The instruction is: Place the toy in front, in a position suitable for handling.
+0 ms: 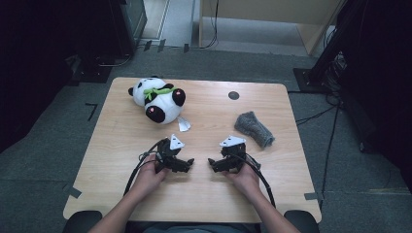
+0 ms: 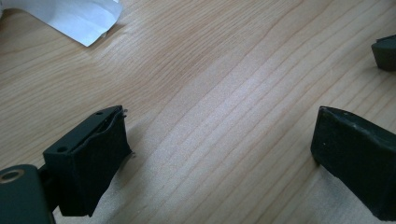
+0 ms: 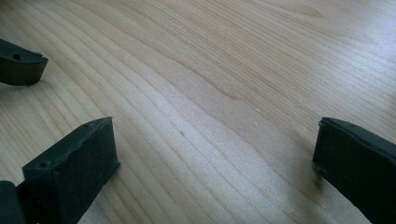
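Note:
A black-and-white panda plush (image 1: 158, 98) with a green scarf lies on its side at the far left of the wooden table (image 1: 204, 194). A grey knitted cloth (image 1: 254, 129) lies at the right. Near the table's middle front, my left gripper (image 1: 187, 165) and right gripper (image 1: 214, 164) rest low on the wood, tips pointing at each other a short gap apart. Both are open with nothing between their jaws. In the left gripper view my left gripper (image 2: 219, 154) stands wide over bare wood, and so does my right gripper (image 3: 215, 163) in its own view.
A small white paper scrap (image 1: 183, 124) lies just below the panda, also at the top left of the left gripper view as a white paper scrap (image 2: 74, 16). A dark round spot (image 1: 233, 95) marks the table's far side. Cables and dark stands surround the table on the floor.

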`<state>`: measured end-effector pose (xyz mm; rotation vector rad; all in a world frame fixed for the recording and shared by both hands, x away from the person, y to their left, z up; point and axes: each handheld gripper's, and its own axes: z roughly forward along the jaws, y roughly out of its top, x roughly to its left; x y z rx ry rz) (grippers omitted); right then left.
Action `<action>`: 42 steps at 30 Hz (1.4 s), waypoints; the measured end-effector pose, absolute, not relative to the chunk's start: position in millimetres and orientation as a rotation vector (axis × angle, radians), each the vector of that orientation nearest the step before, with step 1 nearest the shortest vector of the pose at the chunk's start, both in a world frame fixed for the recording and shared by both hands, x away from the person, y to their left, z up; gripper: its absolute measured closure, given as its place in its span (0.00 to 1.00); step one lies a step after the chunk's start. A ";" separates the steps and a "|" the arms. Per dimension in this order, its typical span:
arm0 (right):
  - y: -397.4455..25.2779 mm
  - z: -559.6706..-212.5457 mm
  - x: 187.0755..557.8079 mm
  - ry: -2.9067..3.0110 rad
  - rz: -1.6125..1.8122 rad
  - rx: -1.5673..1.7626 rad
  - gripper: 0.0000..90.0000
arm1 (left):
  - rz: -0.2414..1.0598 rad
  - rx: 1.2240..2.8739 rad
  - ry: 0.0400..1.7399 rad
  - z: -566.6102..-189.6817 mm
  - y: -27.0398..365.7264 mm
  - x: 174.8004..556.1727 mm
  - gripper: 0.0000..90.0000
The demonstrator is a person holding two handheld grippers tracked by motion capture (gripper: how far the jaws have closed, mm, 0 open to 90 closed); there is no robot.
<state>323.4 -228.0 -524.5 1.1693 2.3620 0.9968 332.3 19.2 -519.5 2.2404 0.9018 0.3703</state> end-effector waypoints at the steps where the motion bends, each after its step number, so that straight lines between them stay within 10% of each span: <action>1: -228.0 -524.5 323.4 2.362 0.997 1.169 0.00 | 0.370 2.240 0.902 -519.5 19.1 332.3 0.04; 42: -229.6 -524.1 322.0 2.326 0.997 1.204 0.03 | 0.370 2.235 0.892 -519.0 22.3 331.0 0.09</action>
